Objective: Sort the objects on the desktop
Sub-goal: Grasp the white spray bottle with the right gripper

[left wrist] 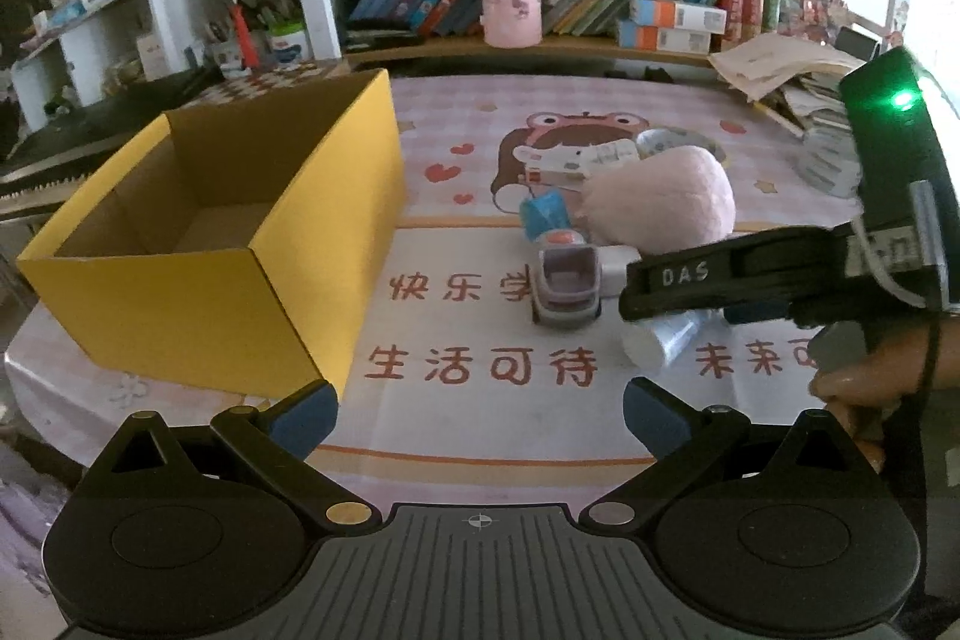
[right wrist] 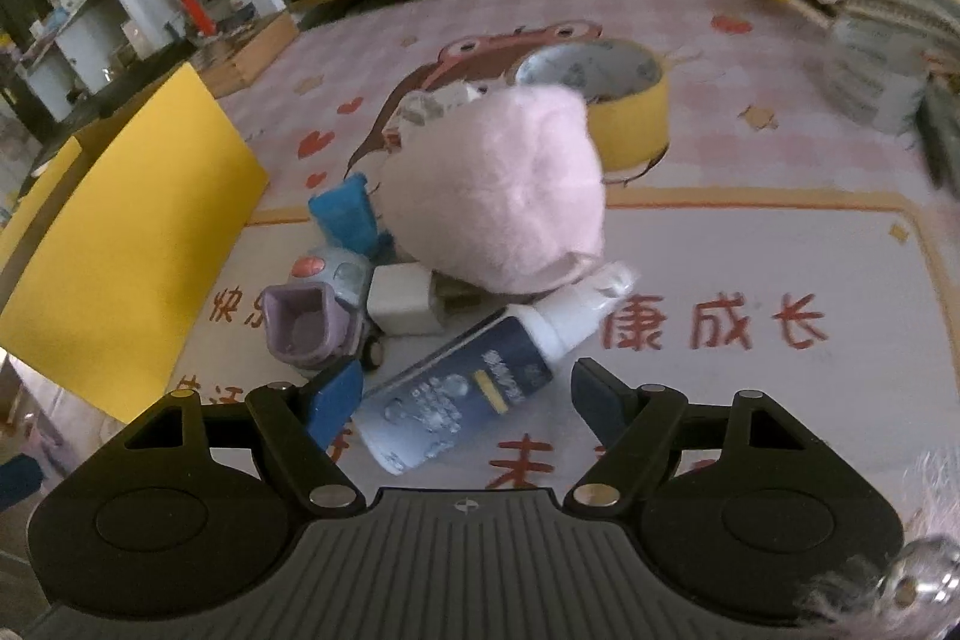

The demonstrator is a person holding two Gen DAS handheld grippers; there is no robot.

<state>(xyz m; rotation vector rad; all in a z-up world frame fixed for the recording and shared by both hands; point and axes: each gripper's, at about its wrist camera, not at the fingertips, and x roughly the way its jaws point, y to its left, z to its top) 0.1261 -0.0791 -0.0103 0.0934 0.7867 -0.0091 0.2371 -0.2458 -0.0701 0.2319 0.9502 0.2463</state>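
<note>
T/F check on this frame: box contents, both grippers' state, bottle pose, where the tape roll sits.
1. The yellow cardboard box holds several items. False: the part of its floor in view is bare.
2. The right gripper is open, the dark blue spray bottle with a white cap lying between its fingers. True.
3. The bottle stands upright. False: it lies on its side.
4. The yellow tape roll sits behind the pink plush toy. True.
5. The left gripper grips the small grey toy truck. False: it is open, short of it.
</note>
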